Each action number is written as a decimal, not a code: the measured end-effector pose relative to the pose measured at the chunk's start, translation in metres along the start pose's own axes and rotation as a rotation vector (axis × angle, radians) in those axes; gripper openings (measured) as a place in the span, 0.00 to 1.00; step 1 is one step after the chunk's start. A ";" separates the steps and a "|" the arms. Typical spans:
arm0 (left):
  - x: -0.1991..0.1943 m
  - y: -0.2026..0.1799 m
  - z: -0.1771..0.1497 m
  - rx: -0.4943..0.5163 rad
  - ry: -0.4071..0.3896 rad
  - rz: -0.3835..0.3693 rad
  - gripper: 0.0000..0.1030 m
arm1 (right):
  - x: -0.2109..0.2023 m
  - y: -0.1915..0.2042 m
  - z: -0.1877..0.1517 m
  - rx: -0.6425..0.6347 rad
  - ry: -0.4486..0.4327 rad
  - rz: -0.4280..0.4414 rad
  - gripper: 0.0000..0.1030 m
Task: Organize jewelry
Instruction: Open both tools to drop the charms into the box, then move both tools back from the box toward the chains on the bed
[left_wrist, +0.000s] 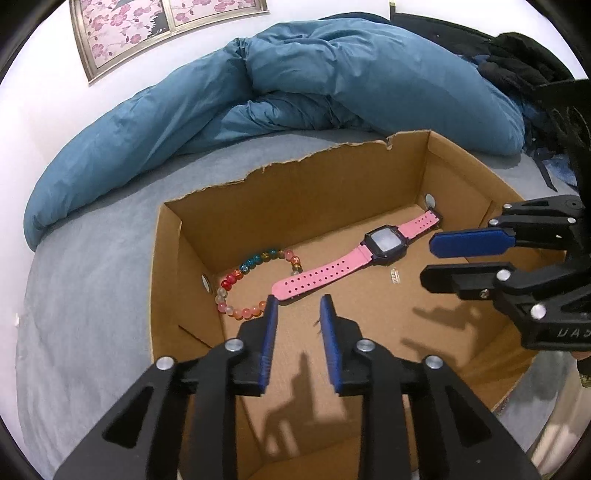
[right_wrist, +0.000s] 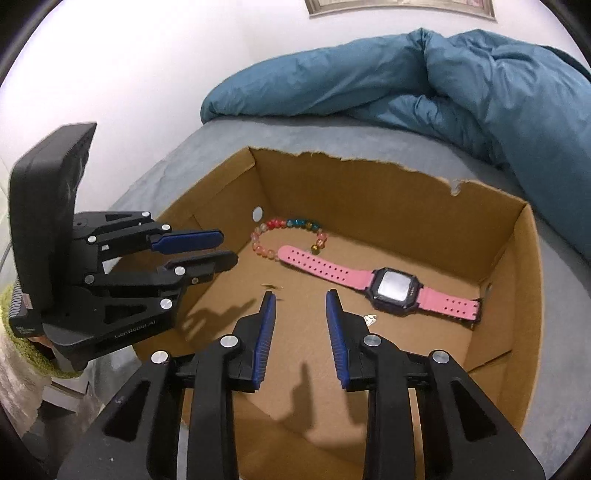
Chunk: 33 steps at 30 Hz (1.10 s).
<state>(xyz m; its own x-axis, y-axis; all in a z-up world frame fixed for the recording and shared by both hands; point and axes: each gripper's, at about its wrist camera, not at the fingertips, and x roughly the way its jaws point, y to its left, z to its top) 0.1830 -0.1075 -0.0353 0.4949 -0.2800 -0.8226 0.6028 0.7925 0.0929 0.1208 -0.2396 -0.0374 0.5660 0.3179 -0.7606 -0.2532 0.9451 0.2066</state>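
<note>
Resting on a grey bed (left_wrist: 92, 280) by a blue duvet (left_wrist: 295, 81): cardboard box (left_wrist: 166, 280), both hand-held grippers (left_wrist: 298, 306) (right_wrist: 300, 299) apart, empty.

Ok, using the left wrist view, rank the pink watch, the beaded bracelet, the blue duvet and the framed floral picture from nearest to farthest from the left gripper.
1. Pink watch and beaded bracelet: both lie on the cardboard box floor just ahead of the left gripper; the strap end and the bracelet's near beads are too close to call.
2. Blue duvet: on the bed beyond the box.
3. Framed floral picture: on the wall, upper left.
</note>
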 end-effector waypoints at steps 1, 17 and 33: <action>-0.002 0.001 0.000 -0.006 -0.005 -0.002 0.24 | -0.002 -0.001 0.001 0.001 -0.009 0.001 0.28; -0.064 -0.006 -0.011 -0.028 -0.128 -0.022 0.25 | -0.070 0.007 0.000 -0.045 -0.148 -0.016 0.28; -0.129 -0.053 -0.085 -0.027 -0.222 -0.183 0.25 | -0.143 0.028 -0.092 -0.222 -0.166 -0.042 0.30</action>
<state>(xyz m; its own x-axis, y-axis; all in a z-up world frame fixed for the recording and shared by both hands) 0.0337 -0.0671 0.0180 0.5061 -0.5289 -0.6813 0.6792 0.7312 -0.0631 -0.0393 -0.2654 0.0203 0.6959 0.3038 -0.6507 -0.3817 0.9240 0.0231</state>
